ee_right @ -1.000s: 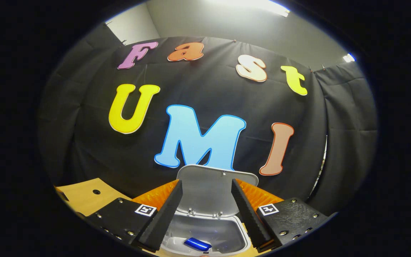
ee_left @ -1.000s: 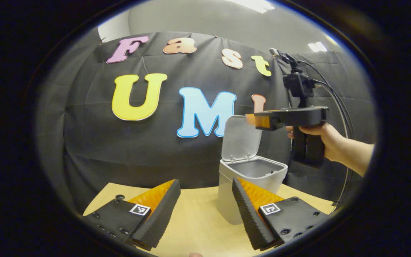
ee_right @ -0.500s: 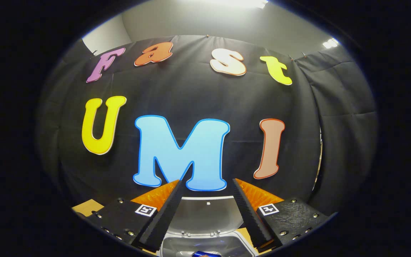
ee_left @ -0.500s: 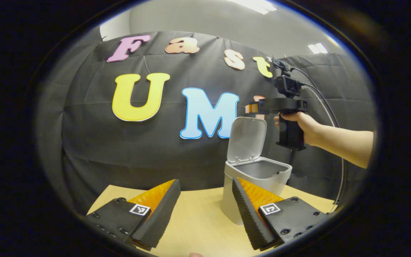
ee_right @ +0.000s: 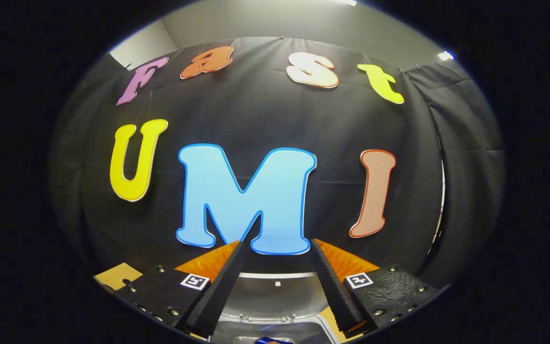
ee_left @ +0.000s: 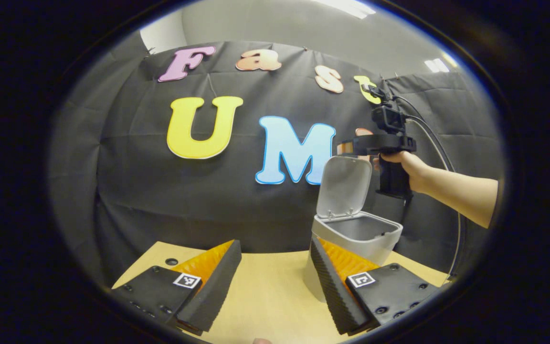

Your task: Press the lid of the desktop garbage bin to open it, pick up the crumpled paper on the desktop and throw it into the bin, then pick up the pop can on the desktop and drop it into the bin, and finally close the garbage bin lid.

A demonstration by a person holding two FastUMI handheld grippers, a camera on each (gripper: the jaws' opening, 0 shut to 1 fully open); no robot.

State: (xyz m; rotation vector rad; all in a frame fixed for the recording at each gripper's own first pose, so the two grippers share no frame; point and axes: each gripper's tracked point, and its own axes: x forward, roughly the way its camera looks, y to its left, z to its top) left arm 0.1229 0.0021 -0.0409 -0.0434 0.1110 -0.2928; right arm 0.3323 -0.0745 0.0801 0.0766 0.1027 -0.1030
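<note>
The white desktop bin stands on the wooden table right of centre in the left gripper view, its lid raised upright. My left gripper hovers open and empty over the table, its right finger in front of the bin's base. A hand holds my right gripper level just above the lid's top edge. In the right gripper view my right gripper is open and empty, with the lid's inner face between its fingers. A sliver of the blue pop can lies inside the bin.
The black cloth wall hangs close behind the bin. The wooden table stretches left of the bin, with a small hole near its back left. Cables trail from the right gripper. A table corner shows at the lower left.
The right gripper rose and moved back from over the bin opening to above the lid's top edge, still open. The can slid to the right view's bottom edge. The left view swung slightly left.
</note>
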